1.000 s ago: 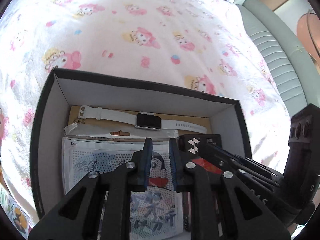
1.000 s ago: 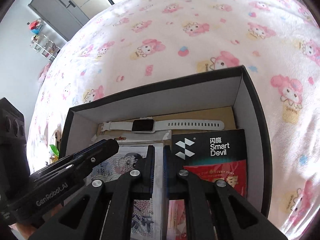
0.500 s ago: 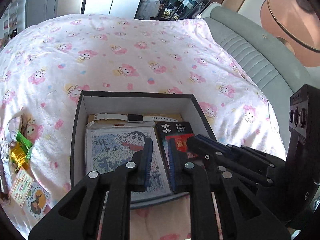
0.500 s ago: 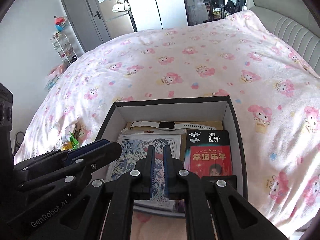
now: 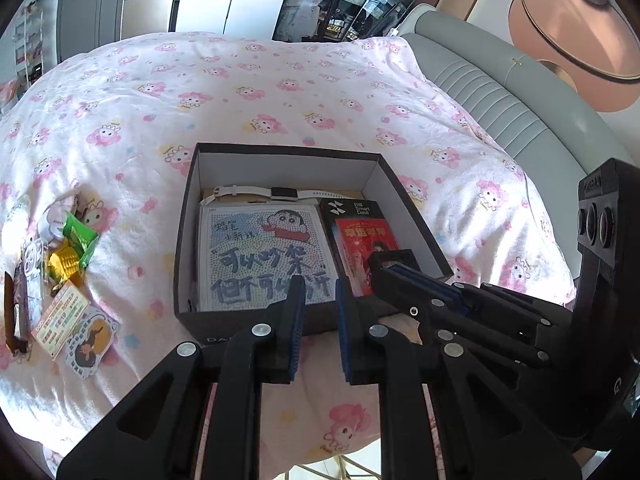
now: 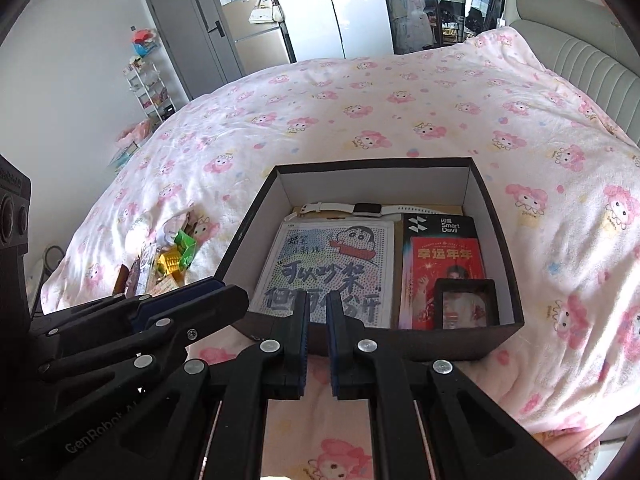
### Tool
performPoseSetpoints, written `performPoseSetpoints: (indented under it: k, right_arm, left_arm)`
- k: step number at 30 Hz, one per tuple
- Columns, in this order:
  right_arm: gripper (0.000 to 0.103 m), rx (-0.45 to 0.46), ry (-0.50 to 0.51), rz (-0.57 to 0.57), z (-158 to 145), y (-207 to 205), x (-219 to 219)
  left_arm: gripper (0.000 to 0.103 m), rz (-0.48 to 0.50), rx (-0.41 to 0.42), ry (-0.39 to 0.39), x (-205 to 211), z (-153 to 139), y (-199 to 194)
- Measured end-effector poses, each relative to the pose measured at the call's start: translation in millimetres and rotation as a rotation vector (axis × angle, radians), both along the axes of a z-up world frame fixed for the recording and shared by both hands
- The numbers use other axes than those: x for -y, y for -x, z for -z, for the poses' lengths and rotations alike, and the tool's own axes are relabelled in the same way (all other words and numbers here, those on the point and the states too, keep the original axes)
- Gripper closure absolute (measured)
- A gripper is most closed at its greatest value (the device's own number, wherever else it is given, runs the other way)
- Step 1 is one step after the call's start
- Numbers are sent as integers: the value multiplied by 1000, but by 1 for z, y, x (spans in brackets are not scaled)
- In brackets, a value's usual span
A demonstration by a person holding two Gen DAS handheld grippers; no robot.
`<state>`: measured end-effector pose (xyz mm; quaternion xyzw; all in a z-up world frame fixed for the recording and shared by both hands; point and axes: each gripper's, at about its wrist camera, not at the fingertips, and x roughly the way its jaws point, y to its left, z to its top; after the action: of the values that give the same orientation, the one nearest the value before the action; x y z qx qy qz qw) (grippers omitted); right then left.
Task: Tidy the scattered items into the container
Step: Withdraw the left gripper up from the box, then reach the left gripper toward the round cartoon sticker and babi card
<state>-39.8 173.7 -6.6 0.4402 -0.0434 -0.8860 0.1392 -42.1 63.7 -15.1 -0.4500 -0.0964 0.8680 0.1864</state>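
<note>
We are holding the left hand-held gripper (image 5: 320, 312) nearly closed on nothing, a narrow gap showing between its pads, and the right hand-held gripper (image 6: 316, 316) clenched and empty. Both are hanging just before the near wall of the black box (image 6: 376, 340) on the bed (image 6: 360, 112). The box is already carrying a white watch (image 6: 366, 209), a cartoon bead sheet (image 6: 328, 272) and a Smart Devil pack (image 6: 442, 248). The snack wrappers and cards (image 5: 64, 280) are lying left of it; reaching there, we are risking nudging the box wall, or pinching the soft blanket along with a flat card.
</note>
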Motion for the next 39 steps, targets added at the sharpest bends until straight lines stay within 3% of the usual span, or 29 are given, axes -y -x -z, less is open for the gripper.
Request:
performPoseSetpoints:
  k: [4,7,15,21,29,31,32,35,37,39]
  right_arm:
    - [97,-3,-10,-27,5,-8,16]
    - [97,29,-23,-72,16,-11,32]
    - [97,154,-31,-266,60,-15,103]
    - [97,297,37,-342,105,1,157]
    - [96,270,36,-348,126,42,207]
    - [88,261,39,-360,133,54,221]
    - [76,256,27,-356,138,61,227]
    - [54,260,-51,-327,159,74,246]
    - [53,285,-74,-303,172,76,251]
    - [53,311,-19,-314,183,79,252]
  left_arm:
    - [90,-34,13,-4,16,7,-11]
    - [90,-67,30,17,31,18,-21]
    - [89,-208,135,-25,103,63,-48]
    - [74,-371,204,-100,169,103,-57]
    - [74,-595,267,-195,245,150,-49]
    - [74,-625,296,-242,258,164,-43]
    - [74,-635,311,-265,263,170,-40]
    - [74,-654,324,-277,266,180,-37]
    - [74,-665,320,-277,266,181,-38]
    - [74,-679,313,-279,268,182,-37]
